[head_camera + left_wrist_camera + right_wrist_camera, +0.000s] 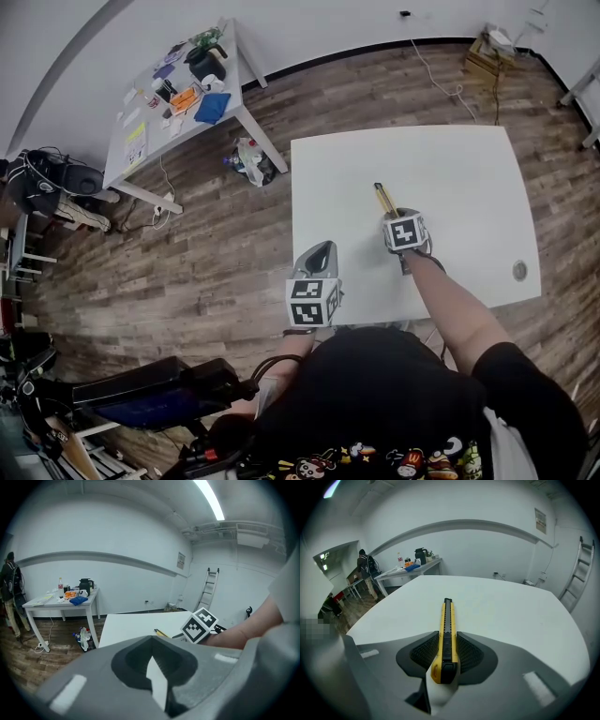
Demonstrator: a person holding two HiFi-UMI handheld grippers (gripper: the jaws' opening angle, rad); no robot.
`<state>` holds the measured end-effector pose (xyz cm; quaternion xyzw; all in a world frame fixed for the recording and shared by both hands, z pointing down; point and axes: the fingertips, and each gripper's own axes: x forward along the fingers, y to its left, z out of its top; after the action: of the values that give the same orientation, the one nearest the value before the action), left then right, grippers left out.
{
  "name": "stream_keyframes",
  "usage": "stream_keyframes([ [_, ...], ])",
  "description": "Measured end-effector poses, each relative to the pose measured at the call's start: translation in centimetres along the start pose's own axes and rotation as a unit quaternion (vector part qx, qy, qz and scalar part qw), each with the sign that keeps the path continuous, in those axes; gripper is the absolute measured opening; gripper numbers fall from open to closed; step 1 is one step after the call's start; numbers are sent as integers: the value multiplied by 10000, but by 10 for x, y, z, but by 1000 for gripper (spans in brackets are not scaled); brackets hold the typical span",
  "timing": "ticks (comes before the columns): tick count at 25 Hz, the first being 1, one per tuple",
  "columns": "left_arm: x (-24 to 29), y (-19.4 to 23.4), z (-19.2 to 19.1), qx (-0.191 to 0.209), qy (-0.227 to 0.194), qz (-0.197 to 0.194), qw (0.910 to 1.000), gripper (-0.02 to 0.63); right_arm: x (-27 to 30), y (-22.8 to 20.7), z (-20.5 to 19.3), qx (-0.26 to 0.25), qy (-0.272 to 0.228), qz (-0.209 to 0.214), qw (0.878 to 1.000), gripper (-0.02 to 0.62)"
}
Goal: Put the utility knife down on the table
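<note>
A yellow and black utility knife [446, 634] sticks forward out of my right gripper [446, 649], whose jaws are shut on its rear half. In the head view the knife [383, 199] points away from me over the white table [469, 178], ahead of the right gripper [397, 221]. Whether the knife touches the tabletop I cannot tell. My left gripper [319, 259] hovers at the table's near left corner with its jaws closed and nothing between them [152, 660]. From the left gripper view the knife [161, 633] and the right gripper's marker cube [200, 625] show over the table.
A small round grey disc [519, 270] sits near the table's right edge. A second white table [141, 122] with clutter stands to the far left, with a bag [251, 161] on the wooden floor beside it. A ladder [209, 590] leans on the far wall.
</note>
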<state>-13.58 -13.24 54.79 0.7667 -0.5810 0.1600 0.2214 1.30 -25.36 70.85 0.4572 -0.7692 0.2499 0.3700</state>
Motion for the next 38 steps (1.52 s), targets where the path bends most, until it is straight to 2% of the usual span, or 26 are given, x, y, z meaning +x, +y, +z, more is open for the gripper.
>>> stream_keyframes([
  [4, 1, 1, 5, 27, -11, -24, 10000, 0, -7, -1, -1, 172, -48, -7, 9998, 151],
  [7, 8, -2, 9, 44, -40, -105, 9999, 0, -26, -1, 9, 412, -326, 87, 9986, 147],
  [8, 12, -5, 12, 62, -58, -149, 9999, 0, -38, -1, 17, 483, -550, 126, 9972, 115],
  [9, 15, -8, 15, 87, -81, -201, 9997, 0, -54, -1, 29, 542, -843, 165, 9948, 37],
  [10, 19, -11, 18, 120, -110, -258, 9995, 0, -73, 0, 42, 590, -1163, 218, 9912, 23],
  [14, 32, -26, 37, 257, -227, -492, 9982, 0, -161, 8, 87, 434, -2259, 353, 9725, 23],
  [18, 43, -45, 55, 395, -374, -700, 9961, 0, -224, 8, 100, 83, -2978, 80, 9545, 23],
  [20, 45, -55, 61, 458, -433, -777, 9950, 0, -237, 1, 94, 82, -3083, -121, 9512, 21],
  [23, 47, -65, 70, 495, -524, -839, 9939, 0, -241, -14, 82, 262, -3021, -229, 9526, 21],
  [27, 46, -69, 74, 446, -556, -793, 9943, 0, -241, -21, 69, 467, -2906, -183, 9555, 21],
  [38, 33, -57, 65, 341, -574, -620, 9958, 0, -233, 3, 63, 313, -2809, 88, 9592, 21],
])
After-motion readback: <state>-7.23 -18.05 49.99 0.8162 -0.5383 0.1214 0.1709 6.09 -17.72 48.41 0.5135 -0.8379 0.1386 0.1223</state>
